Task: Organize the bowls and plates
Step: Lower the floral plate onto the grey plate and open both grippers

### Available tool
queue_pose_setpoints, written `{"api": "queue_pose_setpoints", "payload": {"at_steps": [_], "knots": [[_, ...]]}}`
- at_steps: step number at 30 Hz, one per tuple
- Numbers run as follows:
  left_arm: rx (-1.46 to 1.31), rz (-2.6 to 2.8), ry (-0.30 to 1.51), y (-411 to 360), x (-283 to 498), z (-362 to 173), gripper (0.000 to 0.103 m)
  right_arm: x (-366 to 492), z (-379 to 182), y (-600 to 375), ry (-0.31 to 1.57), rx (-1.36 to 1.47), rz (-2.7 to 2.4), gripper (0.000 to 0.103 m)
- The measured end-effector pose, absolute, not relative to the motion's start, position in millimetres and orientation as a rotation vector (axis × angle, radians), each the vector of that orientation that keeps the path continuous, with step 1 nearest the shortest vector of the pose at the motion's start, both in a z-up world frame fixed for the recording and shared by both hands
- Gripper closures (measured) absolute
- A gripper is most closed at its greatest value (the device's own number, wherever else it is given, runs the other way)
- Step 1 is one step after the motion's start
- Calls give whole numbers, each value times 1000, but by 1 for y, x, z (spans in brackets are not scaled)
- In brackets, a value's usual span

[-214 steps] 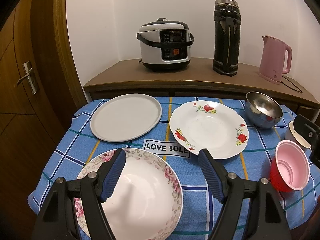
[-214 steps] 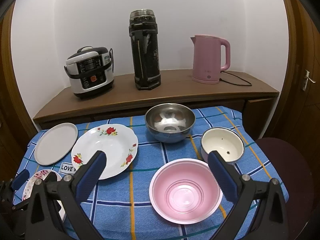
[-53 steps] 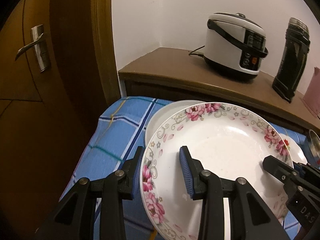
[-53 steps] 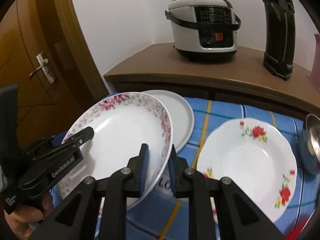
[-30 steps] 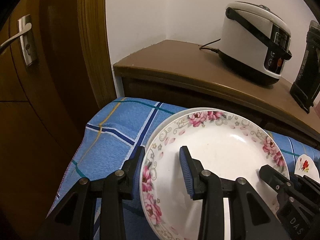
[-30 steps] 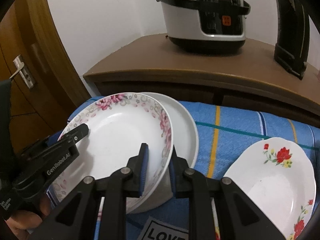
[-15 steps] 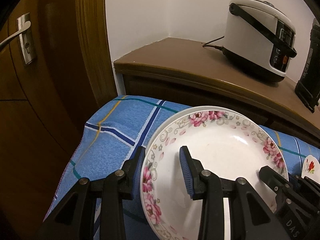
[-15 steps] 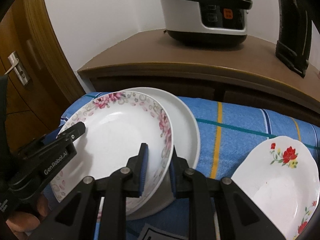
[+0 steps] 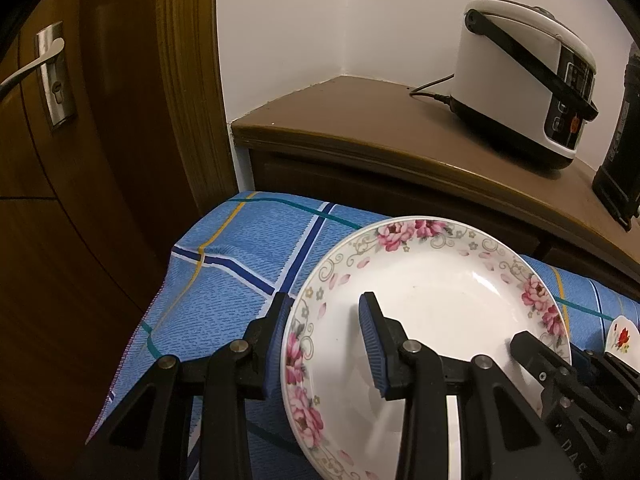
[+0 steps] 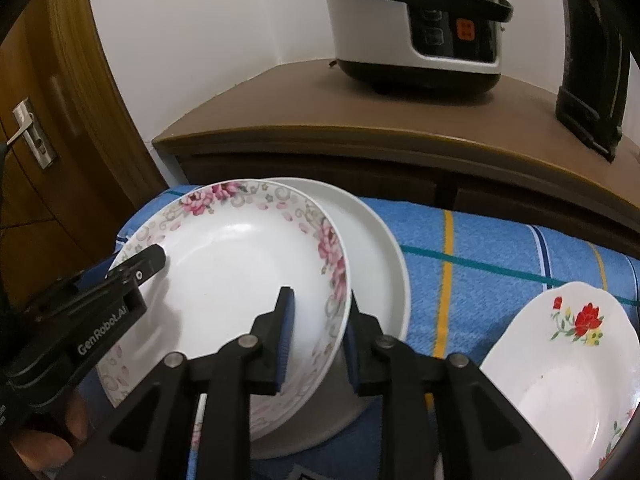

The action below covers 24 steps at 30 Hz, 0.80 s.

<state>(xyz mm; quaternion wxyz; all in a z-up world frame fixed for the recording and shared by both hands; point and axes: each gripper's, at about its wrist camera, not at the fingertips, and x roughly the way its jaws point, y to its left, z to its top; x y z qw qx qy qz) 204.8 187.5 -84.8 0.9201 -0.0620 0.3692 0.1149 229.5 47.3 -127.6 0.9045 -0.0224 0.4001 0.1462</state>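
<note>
— What are the two grippers doing right now?

— The left gripper has its blue pads either side of the near-left rim of the pink-flowered plate; one finger sits outside the rim, the other over the white well; it looks clamped on. The right gripper straddles the opposite rim; its jaws have just been easing apart, narrow but with a sliver of daylight on each side, so I would say the pads no longer press on the plate.

— And where is that plate?

— It lies on top of the plain white plate, shifted toward the door side, so a crescent of the lower plate shows along the right and near edge; both sit at the back left corner of the blue checked tablecloth.

— Anything else on the cloth?

— A red-flowered plate just beside the stack, on the right; apart from it, not touching.

— Behind them?

— A brown wooden sideboard with a white rice cooker and a tall black flask; a wooden door with a metal handle stands to the left; part of a hand shows under the left gripper's body.
</note>
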Motion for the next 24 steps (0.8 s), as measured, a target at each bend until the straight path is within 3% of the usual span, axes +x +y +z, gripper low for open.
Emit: {"api": "queue_pose_setpoints", "payload": {"at_steps": [6, 11, 17, 24], "knots": [[-116, 243, 746, 186, 206, -84, 64, 227, -125, 41, 814, -15, 307, 78], [-105, 262, 731, 187, 206, -82, 64, 219, -115, 33, 756, 2, 283, 47], [-67, 314, 691, 183, 196, -67, 55, 206, -101, 20, 702, 26, 260, 46], [-39, 313, 654, 171, 173, -48, 55, 185, -94, 11, 698, 29, 254, 46]]}}
